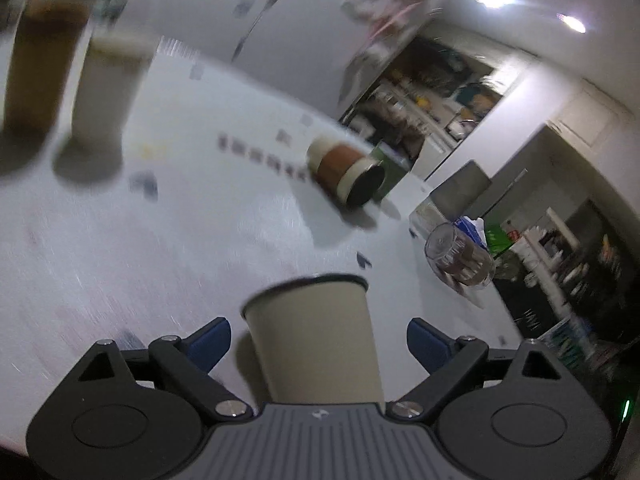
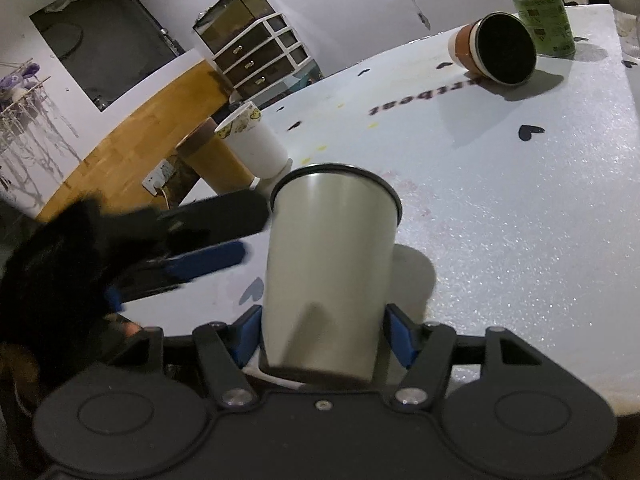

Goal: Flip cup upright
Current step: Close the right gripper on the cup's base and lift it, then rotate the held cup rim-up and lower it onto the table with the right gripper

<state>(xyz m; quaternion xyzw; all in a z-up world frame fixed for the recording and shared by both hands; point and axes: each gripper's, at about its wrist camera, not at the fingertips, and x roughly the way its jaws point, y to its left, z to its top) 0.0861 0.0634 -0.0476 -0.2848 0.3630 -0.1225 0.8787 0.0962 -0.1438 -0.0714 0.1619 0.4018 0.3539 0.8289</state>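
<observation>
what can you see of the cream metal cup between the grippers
The cream cup is a plain tapered tumbler, metal by its dull sheen, with a dark rolled rim at its wider end. That rim faces up and away from the camera, so it looks upright or nearly so on the white table, base hidden behind the gripper body. The right gripper has its blue pads against both lower sides. In the left wrist view the same cup sits between the left gripper's wide-open fingers, untouched.

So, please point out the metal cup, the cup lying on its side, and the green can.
metal cup (image 2: 332, 264): right wrist view, middle of its side wall.
lying cup (image 2: 505, 49): right wrist view, its dark opening.
green can (image 2: 548, 24): right wrist view, its label.
</observation>
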